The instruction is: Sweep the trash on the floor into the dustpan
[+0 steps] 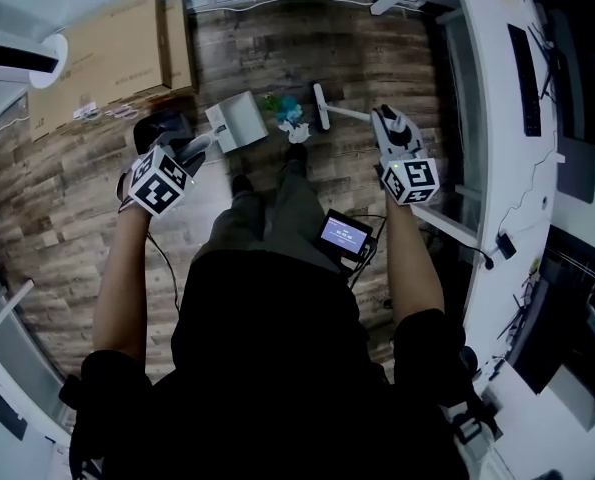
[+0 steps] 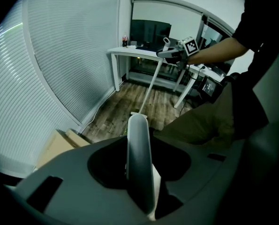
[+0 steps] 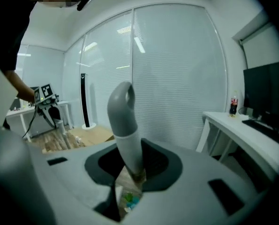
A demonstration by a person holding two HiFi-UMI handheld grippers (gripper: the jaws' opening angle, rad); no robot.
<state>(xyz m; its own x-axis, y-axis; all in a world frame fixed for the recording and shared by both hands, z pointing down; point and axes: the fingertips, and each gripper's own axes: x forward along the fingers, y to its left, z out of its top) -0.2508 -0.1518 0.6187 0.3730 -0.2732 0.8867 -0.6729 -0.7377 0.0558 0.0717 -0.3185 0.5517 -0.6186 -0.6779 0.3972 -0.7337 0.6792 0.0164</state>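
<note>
Sweeping: left tool (image 1: 189,152) grips dustpan (image 1: 239,120) handle, right tool (image 1: 390,126) grips broom (image 1: 322,107) handle.
Trash (image 1: 285,110) between dustpan and broom, upper centre; screen (image 1: 343,235) text too small to read.

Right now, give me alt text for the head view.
A person holds a dustpan in the left gripper and a broom in the right gripper, with blue and green trash between them on the wooden floor. A cardboard box lies upper left.
</note>
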